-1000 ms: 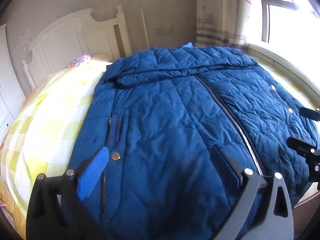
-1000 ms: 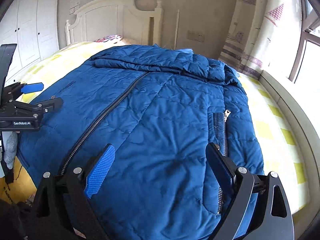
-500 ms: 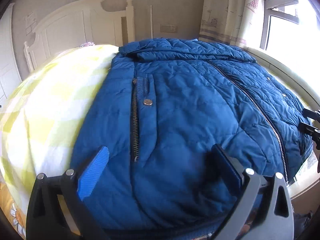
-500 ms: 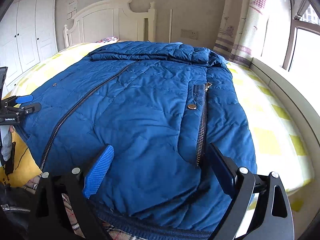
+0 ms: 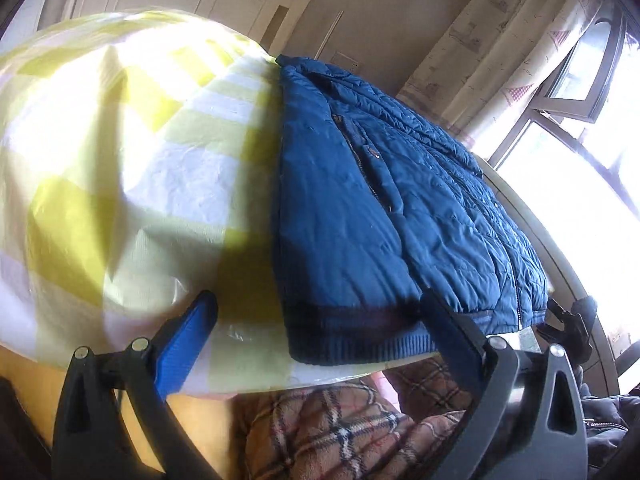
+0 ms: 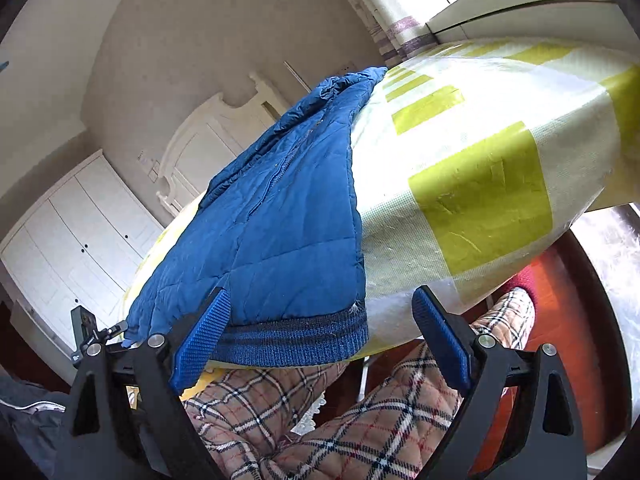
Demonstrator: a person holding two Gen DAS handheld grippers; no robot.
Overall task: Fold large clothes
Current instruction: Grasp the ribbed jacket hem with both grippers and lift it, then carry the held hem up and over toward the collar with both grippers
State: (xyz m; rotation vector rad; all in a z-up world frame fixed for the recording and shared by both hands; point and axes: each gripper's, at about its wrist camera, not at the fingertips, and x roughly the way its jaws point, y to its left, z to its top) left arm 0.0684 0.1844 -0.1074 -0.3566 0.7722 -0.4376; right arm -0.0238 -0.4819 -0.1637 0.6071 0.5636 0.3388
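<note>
1. Bed (image 5: 132, 152): covered by a yellow-and-white checked sheet (image 6: 480, 200); white headboard (image 6: 208, 152) at the far end.
2. Wardrobe (image 6: 80, 240): white, against the wall beside the headboard.
3. Jacket (image 5: 360, 208): blue, quilted, lying flat on the bed, zip closed. Its dark ribbed hem (image 6: 296, 340) lies along the near edge of the mattress.
4. Curtain (image 5: 500, 52): pale, patterned, hanging beside the window (image 5: 580, 152).
5. Plaid trousers (image 6: 360, 420): the person's legs, below the bed edge.
6. Left hand-held gripper (image 5: 320, 312): fingers spread wide, low at the bed edge, straddling the hem's left corner; the right finger (image 5: 448, 320) overlaps the hem, contact unclear. Nothing pinched.
7. Right hand-held gripper (image 6: 320, 320): fingers spread wide, straddling the hem's right corner; blue left pad (image 6: 200, 340) in front of the hem. Nothing pinched.
</note>
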